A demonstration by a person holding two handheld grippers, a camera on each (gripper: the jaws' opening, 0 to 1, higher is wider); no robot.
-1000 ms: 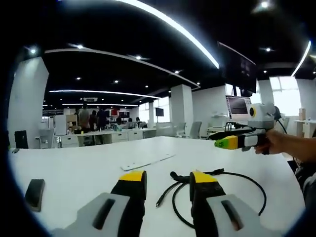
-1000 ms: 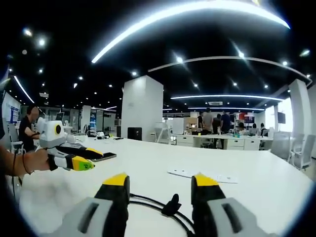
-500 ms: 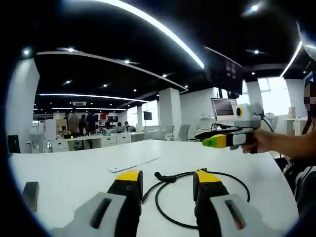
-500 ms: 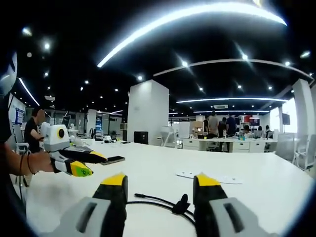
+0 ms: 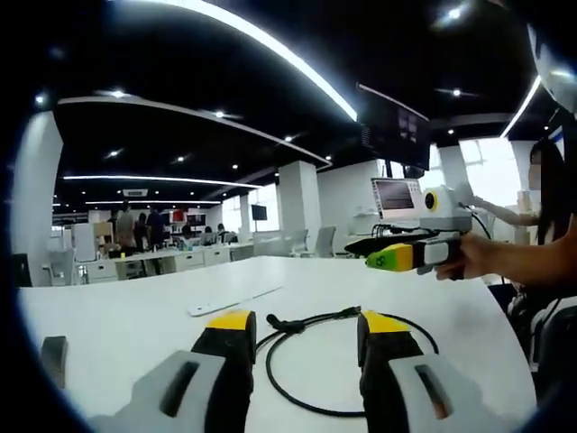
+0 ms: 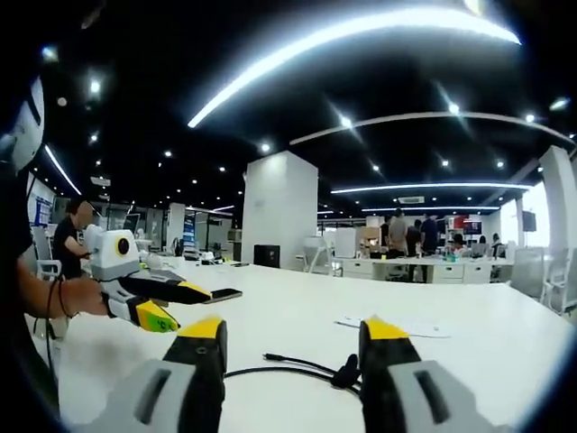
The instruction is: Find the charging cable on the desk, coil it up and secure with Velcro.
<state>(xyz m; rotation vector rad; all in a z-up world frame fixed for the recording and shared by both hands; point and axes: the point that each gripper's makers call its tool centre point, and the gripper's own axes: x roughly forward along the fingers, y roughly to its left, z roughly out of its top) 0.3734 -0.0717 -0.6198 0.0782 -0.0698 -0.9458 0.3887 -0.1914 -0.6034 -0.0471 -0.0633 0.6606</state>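
Note:
A black charging cable (image 5: 317, 317) lies in a loose loop on the white desk (image 5: 135, 316). A black Velcro tie (image 5: 287, 326) sits on it near one end. My left gripper (image 5: 306, 323) is open, and its yellow-tipped jaws frame the near part of the loop from above. In the right gripper view the cable (image 6: 288, 364) and its tie (image 6: 345, 372) lie between the open jaws of my right gripper (image 6: 293, 329). Each gripper also shows in the other's view, held in a hand above the desk: the right gripper (image 5: 362, 253) and the left gripper (image 6: 187, 308).
A white flat strip (image 5: 230, 301) lies beyond the cable, seen also as a white strip (image 6: 397, 325). A dark phone (image 6: 222, 295) and a dark object (image 5: 52, 356) rest on the desk. Monitors (image 5: 395, 195), pillars and people stand far behind.
Both cameras have shifted, so the cable loop now sits more centred between the left jaws. The cable itself lies where it was. Both grippers stay open.

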